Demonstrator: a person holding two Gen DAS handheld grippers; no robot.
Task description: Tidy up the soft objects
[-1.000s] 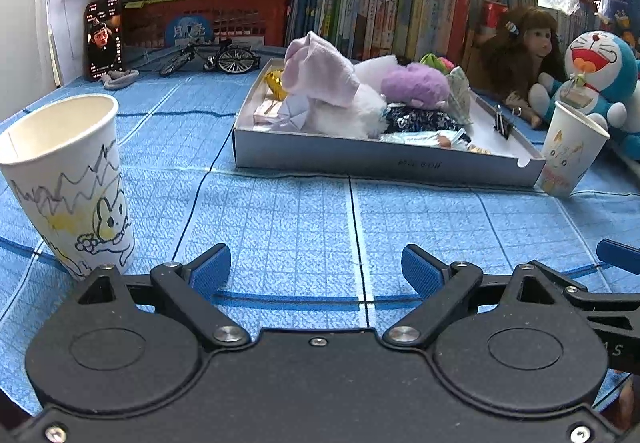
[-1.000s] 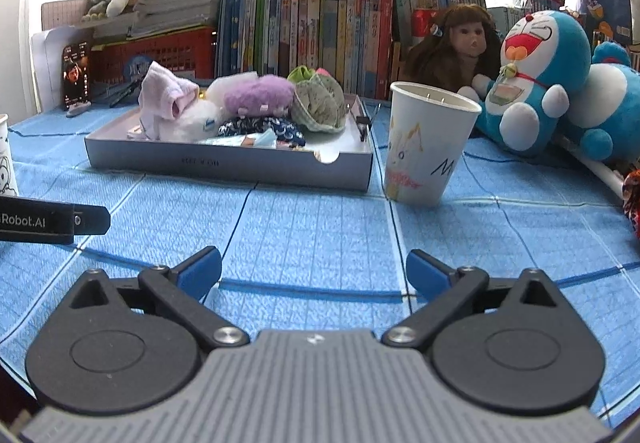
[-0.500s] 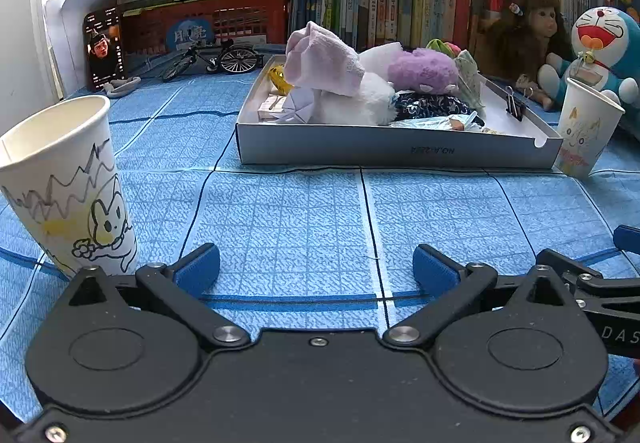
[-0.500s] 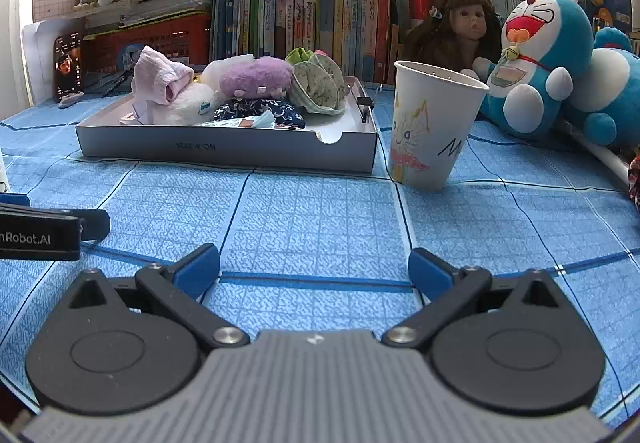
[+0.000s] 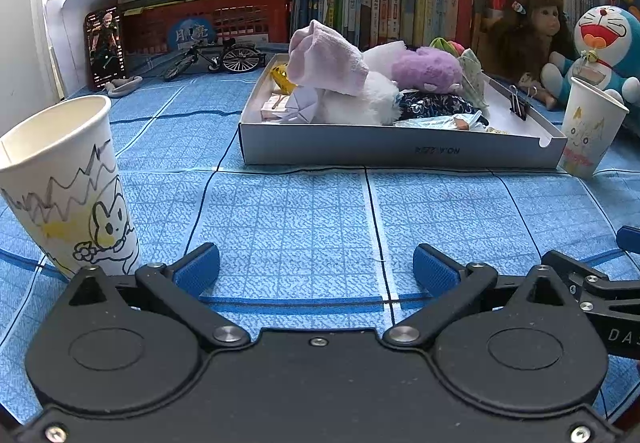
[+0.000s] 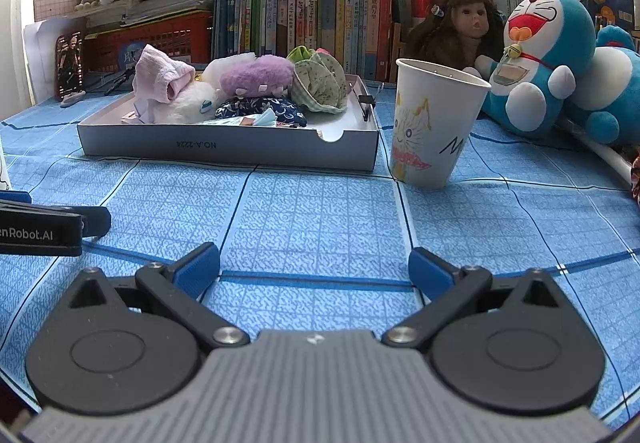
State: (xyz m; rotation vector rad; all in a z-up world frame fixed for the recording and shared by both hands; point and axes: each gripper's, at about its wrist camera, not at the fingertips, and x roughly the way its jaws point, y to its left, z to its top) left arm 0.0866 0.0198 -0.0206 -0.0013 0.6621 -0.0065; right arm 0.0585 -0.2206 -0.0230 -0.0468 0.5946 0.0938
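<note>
Hovering low over the blue cloth (image 5: 304,211), left gripper (image 5: 316,269) and right gripper (image 6: 314,267) both have jaws apart, empty. Soft toys (image 6: 256,77) lie piled in the box (image 6: 228,149) ahead.

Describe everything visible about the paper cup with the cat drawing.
The paper cup is white, upright and open-topped, tapering to its base. A hand-drawn cat in yellow, purple and pink faces the cameras, with dark lettering beside it. It stands on the blue cloth just off the gray tray's notched corner; whether they touch is unclear. Nothing grips it.
</note>
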